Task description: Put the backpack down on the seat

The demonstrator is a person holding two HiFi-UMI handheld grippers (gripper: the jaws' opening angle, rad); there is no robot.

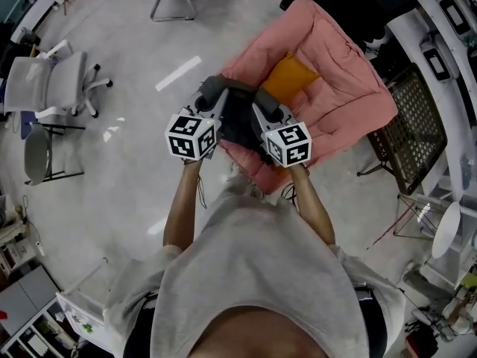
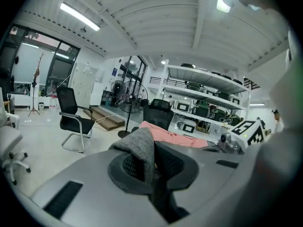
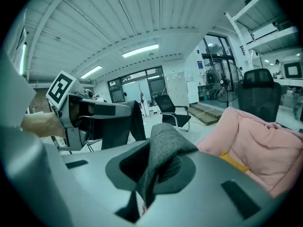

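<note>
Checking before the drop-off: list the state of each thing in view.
Left gripper: jaws shut on a grey strap.
Right gripper: jaws shut on a second grey strap.
Backpack: hangs from both grippers at the seat's front edge, not yet let go.
Seat: pink, holds only the cushion.
Orange cushion: lies on the seat.

Bright, even indoor light from ceiling strips (image 2: 79, 16). Glare streaks on floor (image 1: 177, 73). Strong fisheye bending, dark vignetted corners. Near foreground soft, faint bluish cast.
</note>
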